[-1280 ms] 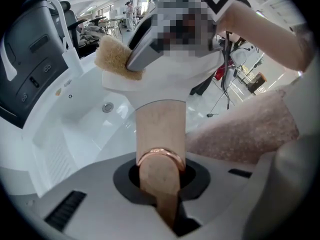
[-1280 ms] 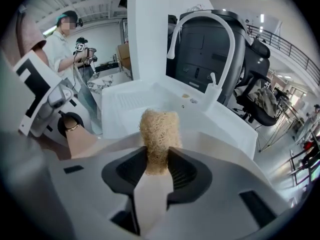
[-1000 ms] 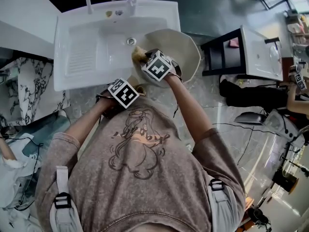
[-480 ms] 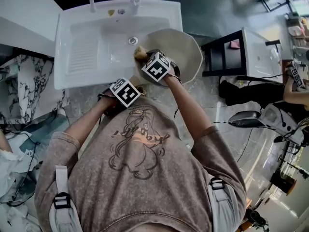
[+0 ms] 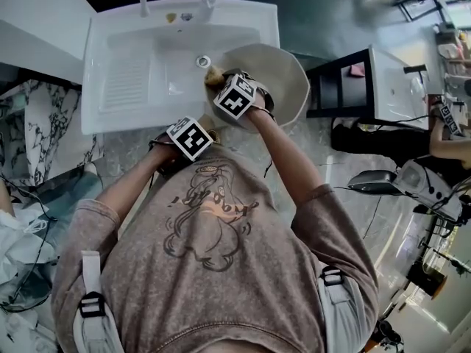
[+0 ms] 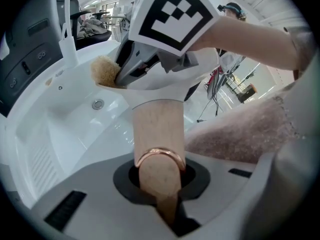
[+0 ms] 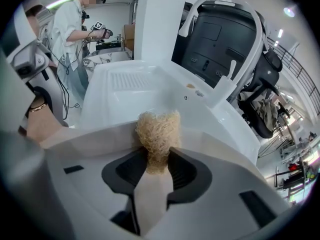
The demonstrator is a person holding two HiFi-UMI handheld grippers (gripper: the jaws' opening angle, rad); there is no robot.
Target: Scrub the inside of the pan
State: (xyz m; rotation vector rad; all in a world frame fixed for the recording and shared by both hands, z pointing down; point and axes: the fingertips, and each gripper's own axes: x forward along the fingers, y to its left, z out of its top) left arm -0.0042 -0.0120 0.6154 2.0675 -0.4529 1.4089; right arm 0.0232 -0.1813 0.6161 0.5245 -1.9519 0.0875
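At a white sink, the right gripper (image 7: 157,159) clamps a straw-coloured loofah scrubber (image 7: 157,130). Its jaws are closed on the lower end of the pad, and the frayed top stands out ahead of them. We see that pad set against the pale inside of the pan (image 5: 285,79), close to the pan's left rim.

The pan sits tilted at the right-hand end of the sink (image 5: 96,76), partly over the basin and partly overhanging the sink's right edge, with its open side turned up toward the head camera. The scrubber lies near the drain (image 5: 204,62), which sits just beside the pan's rim.

The left gripper (image 6: 161,184) is closed on the end of the pan's wooden handle (image 6: 156,129). A copper-coloured ring (image 6: 160,156) circles the handle just where it enters the jaws. From there the handle runs up to the pan's body, with the right gripper's marker cube above it. In the head view, the left gripper sits at the sink's front edge, nearer the person than the right one.

A ribbed draining panel (image 5: 126,87) fills the left part of the basin, and a white arched tube (image 7: 227,9) rises at the sink's back edge. The person holding both grippers wears a grey-brown sweatshirt (image 5: 213,263) with a printed figure. To the right stands a black-framed stand (image 5: 342,79) carrying a second white basin. In the right gripper view, another person (image 7: 67,29) stands in the background beyond the sink.
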